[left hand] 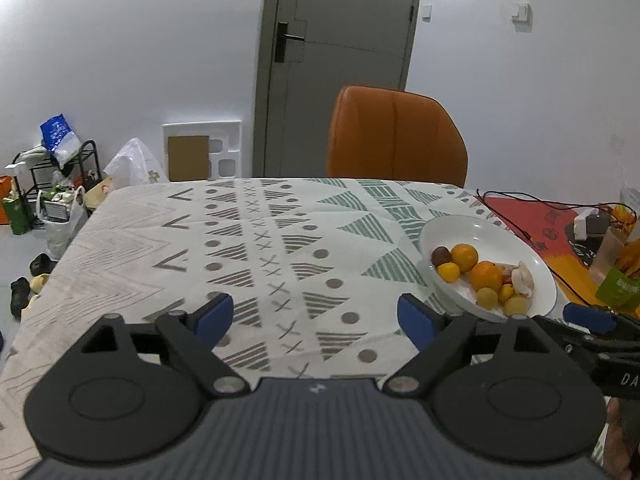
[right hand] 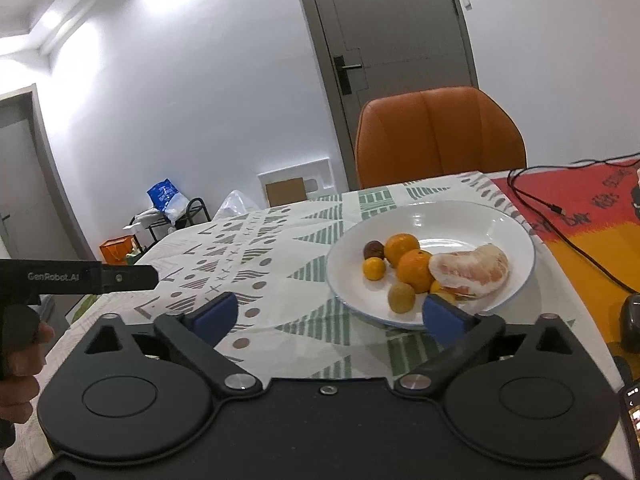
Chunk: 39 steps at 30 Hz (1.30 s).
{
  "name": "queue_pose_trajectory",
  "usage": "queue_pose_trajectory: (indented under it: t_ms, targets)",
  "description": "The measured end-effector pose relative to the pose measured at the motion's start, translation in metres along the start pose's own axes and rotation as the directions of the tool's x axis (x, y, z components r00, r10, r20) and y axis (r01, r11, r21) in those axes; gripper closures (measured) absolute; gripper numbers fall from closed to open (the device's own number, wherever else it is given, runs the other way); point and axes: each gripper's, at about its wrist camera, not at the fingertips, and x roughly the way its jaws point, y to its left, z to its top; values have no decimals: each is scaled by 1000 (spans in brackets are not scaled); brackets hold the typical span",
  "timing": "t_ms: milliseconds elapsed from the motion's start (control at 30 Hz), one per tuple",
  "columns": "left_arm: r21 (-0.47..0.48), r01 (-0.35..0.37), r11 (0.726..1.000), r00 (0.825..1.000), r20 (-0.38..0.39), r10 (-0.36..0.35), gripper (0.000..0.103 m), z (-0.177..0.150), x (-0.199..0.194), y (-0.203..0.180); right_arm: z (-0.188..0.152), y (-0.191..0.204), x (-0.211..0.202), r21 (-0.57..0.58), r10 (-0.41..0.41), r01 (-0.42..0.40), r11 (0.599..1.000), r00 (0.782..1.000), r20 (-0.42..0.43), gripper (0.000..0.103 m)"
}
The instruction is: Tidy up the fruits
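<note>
Fruits heaped in a white plate (right hand: 496, 216) on the patterned tablecloth (left hand: 260, 240), toward the right side of the table and just ahead of the right gripper (right hand: 332, 314). Largest in the heap: a peeled pomelo segment (right hand: 472, 270) leaning on two oranges (right hand: 416, 270); then a small yellow citrus (right hand: 374, 269), a greenish-brown round fruit (right hand: 401, 298) at the near rim, and a dark round fruit (right hand: 374, 249) at the back. Likely trouble from here: round fruit rolling off the shallow rim if nudged by a finger, soft pomelo flesh tearing or squashing under a hard pinch, the plate sliding on loose cloth if pushed from the side, and a snag on the black cable (right hand: 560, 216) trailing across the red mat beyond. Right gripper spread wide, holding nothing, its right blue pad overlapping the plate's near rim in view, contact not certain. Left gripper (left hand: 316, 318) equally wide apart, empty, hovering over bare cloth well left of the plate.
</note>
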Motion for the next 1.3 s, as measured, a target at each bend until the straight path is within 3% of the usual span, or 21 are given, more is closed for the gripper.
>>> queue_pose_trajectory:
  t_ms: [767, 1300]
  targets:
    - [-80, -56, 995, 996, 67, 61, 0, -31, -82, 34, -6, 46, -42, -57, 22, -23, 998, 999, -24, 0]
    - [-72, -80, 994, 992, 90, 87, 0, -53, -126, 33, -13, 62, -79, -102, 17, -17, 995, 1000, 3, 0]
